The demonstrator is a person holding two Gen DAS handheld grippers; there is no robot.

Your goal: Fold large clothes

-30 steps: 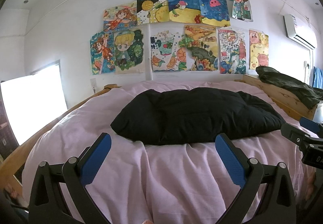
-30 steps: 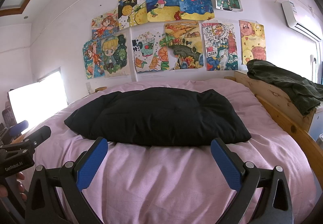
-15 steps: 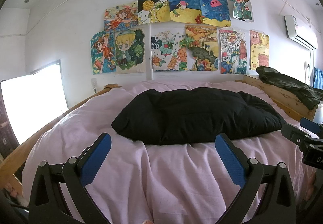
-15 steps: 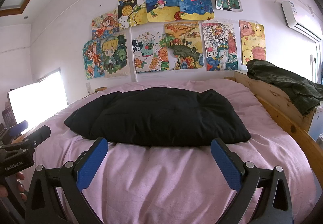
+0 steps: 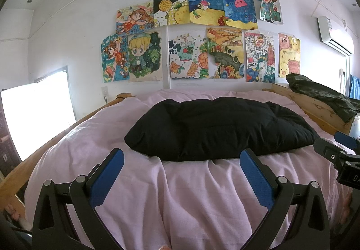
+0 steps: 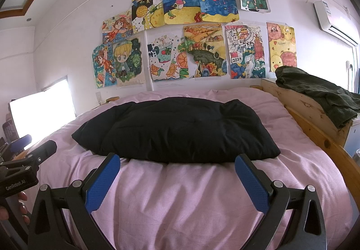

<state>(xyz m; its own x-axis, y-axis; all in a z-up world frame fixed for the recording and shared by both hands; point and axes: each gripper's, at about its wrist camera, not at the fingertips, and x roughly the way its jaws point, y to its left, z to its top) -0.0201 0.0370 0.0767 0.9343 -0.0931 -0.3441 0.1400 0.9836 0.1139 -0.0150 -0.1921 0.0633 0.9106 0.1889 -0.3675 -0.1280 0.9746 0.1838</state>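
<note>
A large black padded garment (image 5: 216,128) lies bundled in the middle of a bed with a pink sheet (image 5: 180,200); it also shows in the right wrist view (image 6: 180,130). My left gripper (image 5: 181,157) is open and empty, held above the sheet just short of the garment's near edge. My right gripper (image 6: 176,161) is open and empty, also just short of the near edge. Each gripper shows at the side of the other's view: the right one (image 5: 342,151) and the left one (image 6: 29,155).
A wooden bed frame (image 6: 315,130) runs along the right side, with a dark green garment (image 6: 319,92) draped over its end board. Drawings (image 5: 202,36) cover the wall behind the bed. A bright window (image 5: 33,115) is at left, an air conditioner (image 5: 335,34) at upper right.
</note>
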